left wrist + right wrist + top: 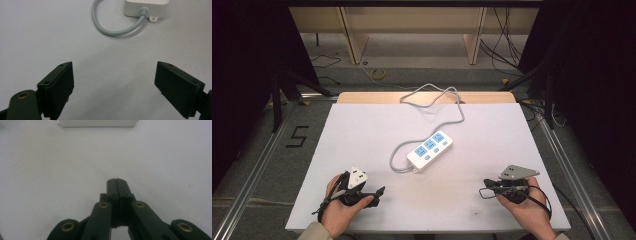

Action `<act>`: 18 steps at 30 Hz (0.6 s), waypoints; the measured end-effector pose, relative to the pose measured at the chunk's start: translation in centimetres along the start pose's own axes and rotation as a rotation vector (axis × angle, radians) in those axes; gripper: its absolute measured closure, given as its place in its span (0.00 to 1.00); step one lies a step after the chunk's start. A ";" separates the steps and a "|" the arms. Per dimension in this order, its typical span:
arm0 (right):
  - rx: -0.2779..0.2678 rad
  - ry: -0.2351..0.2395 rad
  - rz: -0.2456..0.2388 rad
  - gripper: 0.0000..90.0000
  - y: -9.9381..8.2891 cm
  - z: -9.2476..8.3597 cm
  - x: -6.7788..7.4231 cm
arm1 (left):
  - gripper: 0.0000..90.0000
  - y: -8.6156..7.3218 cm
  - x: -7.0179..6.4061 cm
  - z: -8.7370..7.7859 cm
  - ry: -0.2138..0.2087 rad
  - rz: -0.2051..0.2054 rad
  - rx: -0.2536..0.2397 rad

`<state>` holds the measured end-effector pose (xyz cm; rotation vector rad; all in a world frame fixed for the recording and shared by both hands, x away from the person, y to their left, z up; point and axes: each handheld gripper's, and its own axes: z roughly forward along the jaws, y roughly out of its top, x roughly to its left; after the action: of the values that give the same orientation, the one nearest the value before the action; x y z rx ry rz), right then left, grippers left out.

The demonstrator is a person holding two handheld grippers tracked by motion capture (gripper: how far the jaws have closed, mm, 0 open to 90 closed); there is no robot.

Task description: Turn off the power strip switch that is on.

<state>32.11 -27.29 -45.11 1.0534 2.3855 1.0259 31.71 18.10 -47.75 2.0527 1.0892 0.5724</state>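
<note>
Your left gripper (379, 191) sits at the lower left of the high view with its jaws spread wide over bare white table (362, 135). Your right gripper (486, 184), lower right, has its jaws pressed together on nothing. The white power strip (430, 149) lies mid-frame, its grey cord (432, 105) looping toward the top edge.

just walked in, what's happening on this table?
Nothing is held yet. A person rests a tool in each hand at the near edge of the white table. The left tool is open and faces the power strip and its grey cable. The right tool is shut, empty, also facing the strip.
</note>
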 end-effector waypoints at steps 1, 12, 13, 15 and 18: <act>0.001 0.000 0.001 1.00 0.0 0.0 0.0 | 0.17 0.0 0.0 0.0 0.000 0.000 0.000; 0.016 0.011 0.008 1.00 0.5 0.2 -0.3 | 0.17 0.0 0.0 0.0 -0.001 -0.001 -0.001; 0.018 0.012 0.009 1.00 0.5 0.2 -0.2 | 0.17 0.0 0.0 0.0 0.000 0.001 -0.001; 0.020 0.014 0.007 1.00 0.6 0.3 -0.3 | 0.17 0.0 0.0 0.1 0.000 -0.001 -0.003; 0.026 0.016 0.008 1.00 0.7 0.4 -0.3 | 0.17 0.0 0.0 0.1 -0.001 0.000 -0.001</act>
<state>32.82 -26.97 -44.83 1.0685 2.4162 1.0121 31.73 18.06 -47.83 2.0516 1.0886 0.5721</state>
